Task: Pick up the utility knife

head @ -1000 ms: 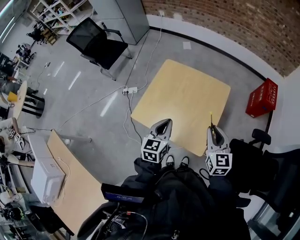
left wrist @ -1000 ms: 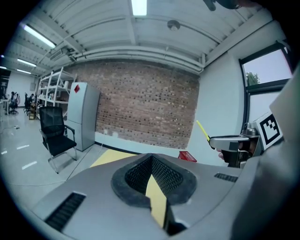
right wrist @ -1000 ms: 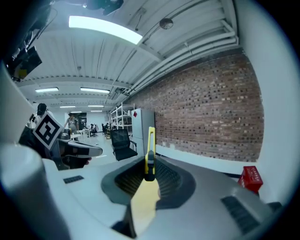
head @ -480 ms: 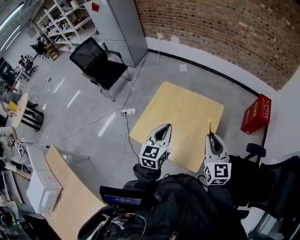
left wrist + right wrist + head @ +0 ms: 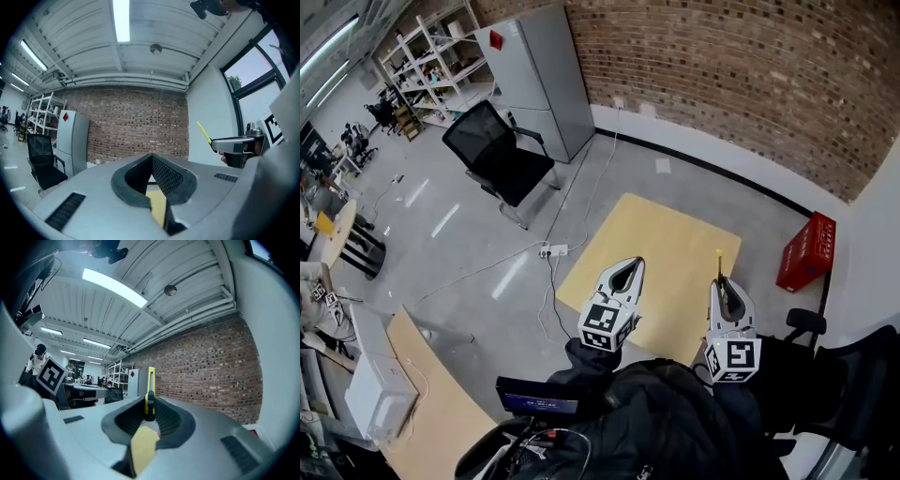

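A slim yellow utility knife (image 5: 150, 380) with a black slider stands up between the jaws of my right gripper (image 5: 149, 414), which is shut on it. In the head view the knife (image 5: 719, 261) pokes out past the right gripper (image 5: 724, 292) over the right side of the wooden table (image 5: 661, 253). In the left gripper view it shows as a yellow sliver (image 5: 204, 131) at the right. My left gripper (image 5: 624, 272) is held level beside it, shut with nothing between its jaws (image 5: 152, 168).
Bare light wooden table below both grippers. A red crate (image 5: 803, 251) sits on the floor to its right, a black office chair (image 5: 499, 150) and a grey cabinet (image 5: 539, 80) to the left. A power strip and cables (image 5: 553, 250) lie by the table's left corner.
The view has lifted and tilted up: the table looks smaller and farther, more brick wall shows. Both grippers keep their pose, the knife still held in the right one.
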`<state>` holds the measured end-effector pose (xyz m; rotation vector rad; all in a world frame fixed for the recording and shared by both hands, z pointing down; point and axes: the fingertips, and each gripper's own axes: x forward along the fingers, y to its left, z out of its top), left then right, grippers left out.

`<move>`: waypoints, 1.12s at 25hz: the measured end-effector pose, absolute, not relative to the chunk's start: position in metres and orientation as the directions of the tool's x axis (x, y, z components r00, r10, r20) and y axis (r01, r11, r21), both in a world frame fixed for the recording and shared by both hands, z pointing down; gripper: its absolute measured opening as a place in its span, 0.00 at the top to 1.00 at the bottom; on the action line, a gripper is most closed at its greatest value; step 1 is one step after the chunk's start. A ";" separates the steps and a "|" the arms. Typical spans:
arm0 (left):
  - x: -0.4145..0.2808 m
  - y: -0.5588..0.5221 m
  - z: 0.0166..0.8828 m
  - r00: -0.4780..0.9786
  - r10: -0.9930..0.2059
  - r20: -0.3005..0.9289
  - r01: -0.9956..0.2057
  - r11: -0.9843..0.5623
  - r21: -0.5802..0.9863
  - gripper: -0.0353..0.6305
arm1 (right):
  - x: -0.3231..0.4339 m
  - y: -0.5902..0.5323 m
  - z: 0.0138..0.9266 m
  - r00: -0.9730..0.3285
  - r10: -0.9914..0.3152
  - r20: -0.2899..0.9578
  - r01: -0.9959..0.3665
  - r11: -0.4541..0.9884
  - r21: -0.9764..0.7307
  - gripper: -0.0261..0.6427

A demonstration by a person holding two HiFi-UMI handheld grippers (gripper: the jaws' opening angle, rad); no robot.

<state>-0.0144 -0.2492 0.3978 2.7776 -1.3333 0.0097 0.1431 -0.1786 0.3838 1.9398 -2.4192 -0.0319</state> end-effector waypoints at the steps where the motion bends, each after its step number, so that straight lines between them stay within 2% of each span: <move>1: -0.014 -0.250 0.396 0.627 -0.779 0.029 -0.779 -0.625 0.051 0.95 | 0.143 -0.179 0.381 -0.216 -0.976 0.013 -0.975 0.216 0.043 0.86; 14: -0.016 -0.251 0.371 0.622 -0.781 -0.050 -0.781 -0.624 0.025 0.95 | 0.136 -0.182 0.362 -0.225 -0.973 -0.048 -0.972 0.221 0.076 0.86; 28: -0.014 -0.249 0.372 0.619 -0.784 -0.044 -0.784 -0.620 0.014 0.95 | 0.141 -0.183 0.362 -0.204 -0.977 -0.059 -0.978 0.201 0.056 0.86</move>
